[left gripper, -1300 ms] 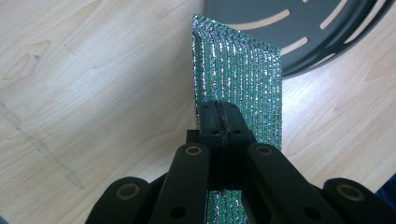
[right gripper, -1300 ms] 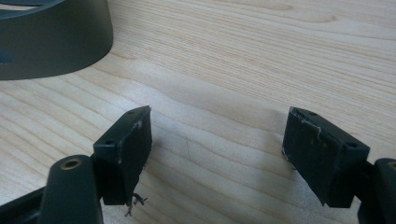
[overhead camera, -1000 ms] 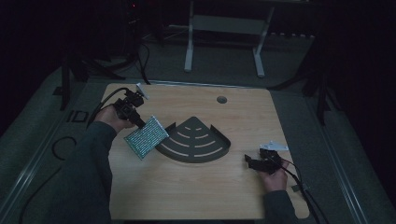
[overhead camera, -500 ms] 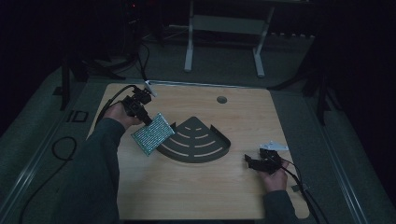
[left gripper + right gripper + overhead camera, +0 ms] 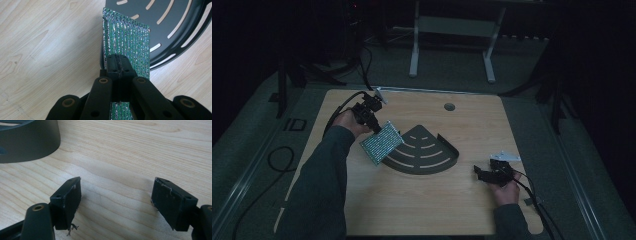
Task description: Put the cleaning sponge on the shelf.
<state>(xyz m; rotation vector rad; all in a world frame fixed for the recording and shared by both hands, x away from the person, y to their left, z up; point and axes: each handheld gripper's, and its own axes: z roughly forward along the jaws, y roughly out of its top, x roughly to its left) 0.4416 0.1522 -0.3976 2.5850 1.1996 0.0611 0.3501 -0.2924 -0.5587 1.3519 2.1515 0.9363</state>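
A flat green sparkly pad (image 5: 381, 142) hangs tilted over the left edge of a dark fan-shaped slotted tray (image 5: 424, 152) in the middle of the wooden table. My left gripper (image 5: 371, 121) is shut on the pad's upper corner. In the left gripper view the two jaws pinch the green pad (image 5: 127, 43) edge-on, with the slotted tray (image 5: 175, 25) behind it. My right gripper (image 5: 480, 173) rests low near the table's right front, open with nothing between its fingers (image 5: 68, 200). The right gripper view catches the tray's dark wall (image 5: 27, 141) at the top left.
A round hole (image 5: 449, 106) sits in the table (image 5: 362, 200) near its far edge. Cables trail off the left side and from the right hand. A white metal frame (image 5: 452, 35) stands on the floor beyond the table.
My left hand has carried the green pad to the right, so its lower edge now overlaps the tray's left side. The right gripper has stayed put.
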